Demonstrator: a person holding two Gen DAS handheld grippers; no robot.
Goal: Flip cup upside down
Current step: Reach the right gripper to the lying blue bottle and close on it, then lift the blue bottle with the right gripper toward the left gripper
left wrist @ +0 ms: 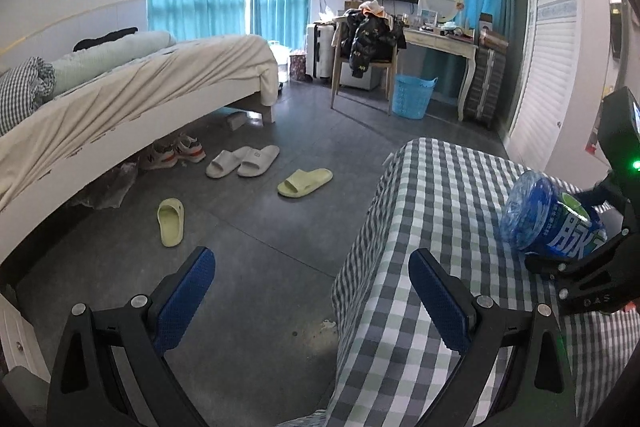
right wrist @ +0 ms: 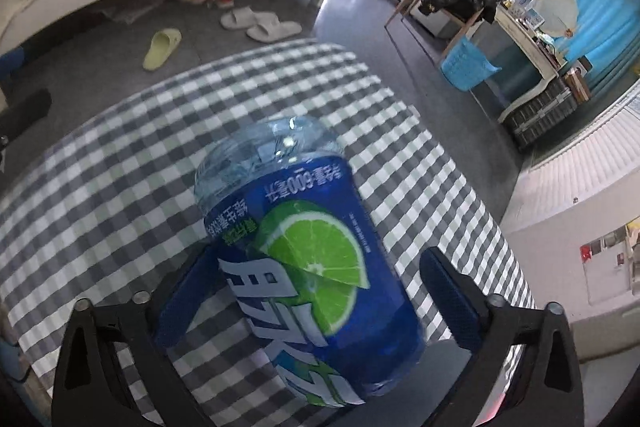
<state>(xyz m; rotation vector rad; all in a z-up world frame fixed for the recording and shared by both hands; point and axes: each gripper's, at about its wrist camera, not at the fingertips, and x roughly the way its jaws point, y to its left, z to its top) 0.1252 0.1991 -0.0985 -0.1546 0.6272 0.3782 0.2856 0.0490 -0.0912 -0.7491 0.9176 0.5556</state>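
Only right wrist view shows cup [right wrist: 304,267] label's lime.

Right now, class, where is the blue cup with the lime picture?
The cup sits between the fingers of the right tool, above the checked tablecloth. In the left wrist view it shows at the far right edge.

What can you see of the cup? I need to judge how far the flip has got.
The cup looks like clear bluish plastic, cut from a bottle, wrapped in a blue label with a lime slice and white characters. The print reads upside down and the ribbed clear end points away from the camera, so it seems tilted, mid-flip. It sits between the fingers of the right gripper above the checked tablecloth; the left finger touches it, a gap shows at the right one. The left wrist view shows it at the right edge, tilted.
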